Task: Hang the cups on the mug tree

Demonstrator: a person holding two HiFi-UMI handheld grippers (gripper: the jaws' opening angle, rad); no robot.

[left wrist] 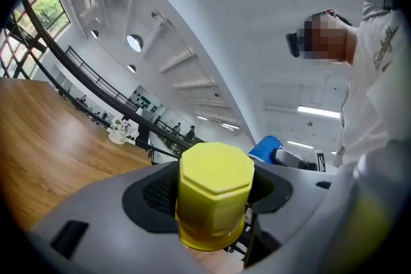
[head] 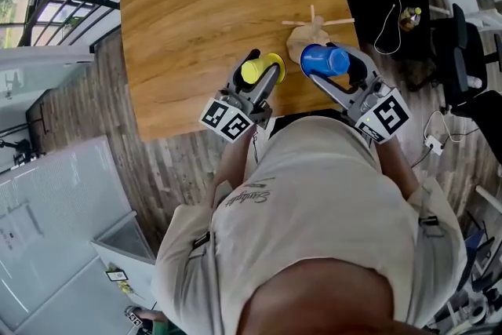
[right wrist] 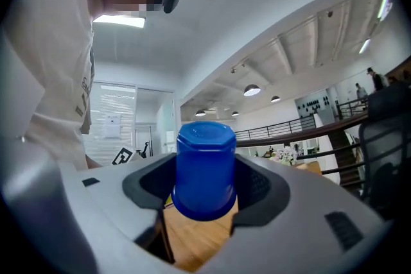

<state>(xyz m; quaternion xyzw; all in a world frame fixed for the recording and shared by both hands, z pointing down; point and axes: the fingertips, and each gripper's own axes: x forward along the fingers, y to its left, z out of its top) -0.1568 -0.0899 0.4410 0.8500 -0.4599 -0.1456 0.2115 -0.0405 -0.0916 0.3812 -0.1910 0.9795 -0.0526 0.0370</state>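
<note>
One cup each
Left gripper point(head: 265, 73) jaws pinch the yellow cup point(left wrist: 215, 192); right gripper point(head: 333, 68) jaws pinch the blue cup point(right wrist: 205, 167).

The yellow cup point(left wrist: 214, 202) is plain bright yellow; the blue cup point(right wrist: 204, 170) a solid deep blue; the left gripper point(head: 261, 70) and right gripper point(head: 329, 67) are light grey with black pads; their marker cubes point(head: 226, 120) carry black squares on white; the table point(head: 204, 20) is honey-brown with streaked grain; the mug tree point(head: 310, 31) is pale bare wood; the floor point(head: 94, 114) shows grey-brown planks; the person's shirt point(head: 314, 192) is off-white.
</note>
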